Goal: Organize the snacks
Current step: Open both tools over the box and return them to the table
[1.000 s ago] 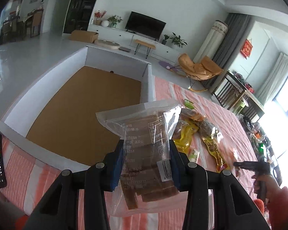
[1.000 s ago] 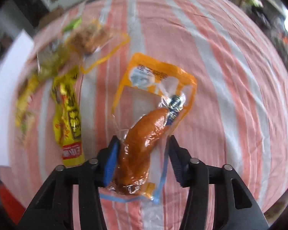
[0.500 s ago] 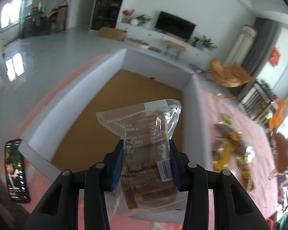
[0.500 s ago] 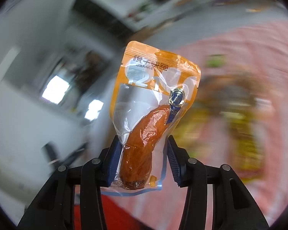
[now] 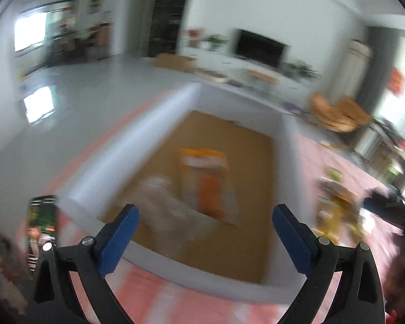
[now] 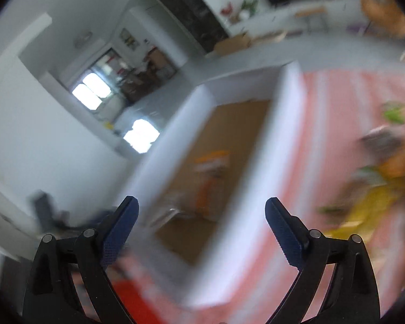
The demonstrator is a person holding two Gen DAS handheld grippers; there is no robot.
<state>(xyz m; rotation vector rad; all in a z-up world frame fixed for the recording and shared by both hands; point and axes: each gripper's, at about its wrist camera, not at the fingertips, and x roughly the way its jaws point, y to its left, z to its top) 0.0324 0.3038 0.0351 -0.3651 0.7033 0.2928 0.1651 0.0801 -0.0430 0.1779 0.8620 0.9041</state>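
A white-walled box [image 5: 159, 124] with a brown cardboard floor stands on the striped cloth. Inside it lie an orange sausage pack [image 5: 206, 181] and, blurred beside it, a clear bag of brown biscuits [image 5: 167, 202]. My left gripper [image 5: 205, 218] hovers over the box's near wall, its jaws opening wide with nothing between them. My right gripper [image 6: 201, 213] hangs above the same box [image 6: 286, 124], its jaws also opening and empty; the orange pack [image 6: 212, 175] shows below it. In the left wrist view the right gripper's dark body [image 5: 388, 208] sits at the right edge.
A pile of loose snack packs [image 6: 383, 178] lies on the pink striped tablecloth [image 6: 332, 124] right of the box. A phone [image 5: 41, 221] rests at the box's left. A person's hand [image 5: 399, 280] shows at the lower right.
Both grippers let go of their packs, which now lie in the box. The right gripper swung from the table up and over to the box; the left edged forward.
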